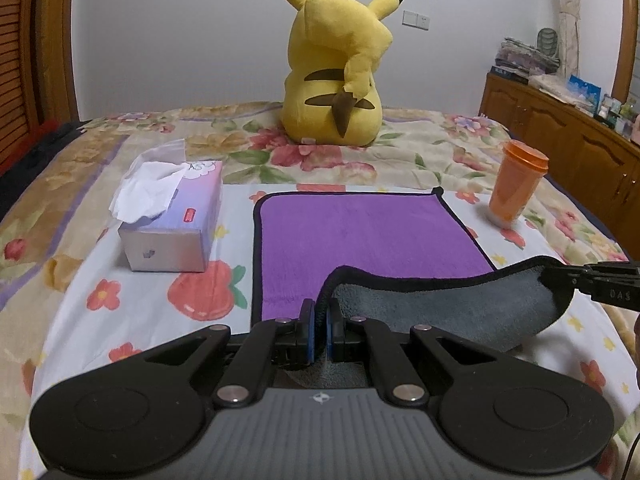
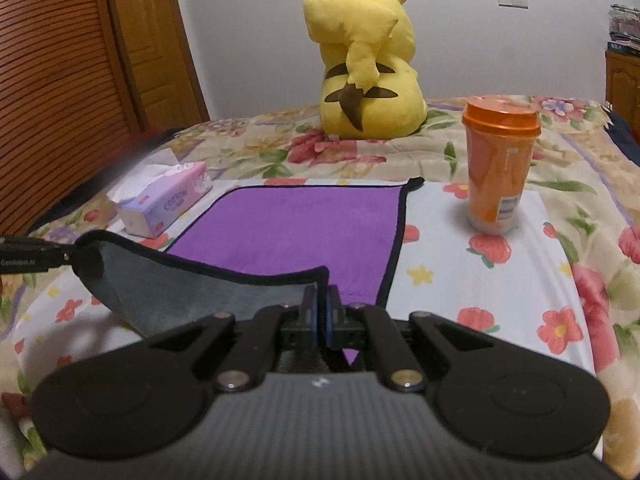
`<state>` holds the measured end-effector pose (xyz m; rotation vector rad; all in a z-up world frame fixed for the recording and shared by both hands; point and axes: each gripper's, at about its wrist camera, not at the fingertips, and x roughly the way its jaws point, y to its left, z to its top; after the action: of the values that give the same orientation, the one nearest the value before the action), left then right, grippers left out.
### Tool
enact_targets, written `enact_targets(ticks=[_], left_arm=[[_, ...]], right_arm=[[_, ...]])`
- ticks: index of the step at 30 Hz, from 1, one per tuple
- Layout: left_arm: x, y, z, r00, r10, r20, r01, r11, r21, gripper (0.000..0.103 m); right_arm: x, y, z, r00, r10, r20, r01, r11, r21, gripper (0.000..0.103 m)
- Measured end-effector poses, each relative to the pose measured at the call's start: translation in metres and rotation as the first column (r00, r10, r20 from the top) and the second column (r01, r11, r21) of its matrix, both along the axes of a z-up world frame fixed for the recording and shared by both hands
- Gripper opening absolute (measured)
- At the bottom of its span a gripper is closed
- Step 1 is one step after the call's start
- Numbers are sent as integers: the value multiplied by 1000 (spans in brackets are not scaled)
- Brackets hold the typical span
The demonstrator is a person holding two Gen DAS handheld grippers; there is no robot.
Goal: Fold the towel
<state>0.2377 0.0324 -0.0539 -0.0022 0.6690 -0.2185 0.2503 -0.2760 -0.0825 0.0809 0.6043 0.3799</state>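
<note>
Left wrist view: the left gripper (image 1: 319, 312) is pinching the towel's (image 1: 360, 236) near edge, fingers closed. The right gripper (image 2: 320, 308) is clamping the other near corner, lifting it off the bed (image 2: 480, 280).

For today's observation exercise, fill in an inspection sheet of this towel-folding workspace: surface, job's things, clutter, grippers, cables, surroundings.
Surface: floral bedspread, soft.
Job's things: purple towel, near edge lifted, grey underside showing.
Clutter: tissue box left of towel; orange cup right, upright; yellow plush toy behind.
Grippers: left hand-held gripper and right hand-held gripper each shut on a near towel corner.
Cables: nothing seen.
Surroundings: wooden cabinet, wall, wooden door.
</note>
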Motion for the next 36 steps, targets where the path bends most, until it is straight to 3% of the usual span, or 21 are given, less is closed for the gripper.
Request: enact_targets(ticks=[19, 27, 36], left_arm=[[40, -8, 9, 999, -31, 35, 31, 999, 10, 7], [53, -10, 21, 997, -41, 65, 41, 999, -3, 7], [67, -17, 35, 991, -85, 103, 78, 995, 69, 7]], right_arm=[[30, 6, 2, 1000, 3, 19, -2, 999, -35, 5], [40, 5, 15, 997, 2, 72, 2, 999, -46, 5], [58, 7, 36, 992, 24, 125, -14, 997, -82, 5]])
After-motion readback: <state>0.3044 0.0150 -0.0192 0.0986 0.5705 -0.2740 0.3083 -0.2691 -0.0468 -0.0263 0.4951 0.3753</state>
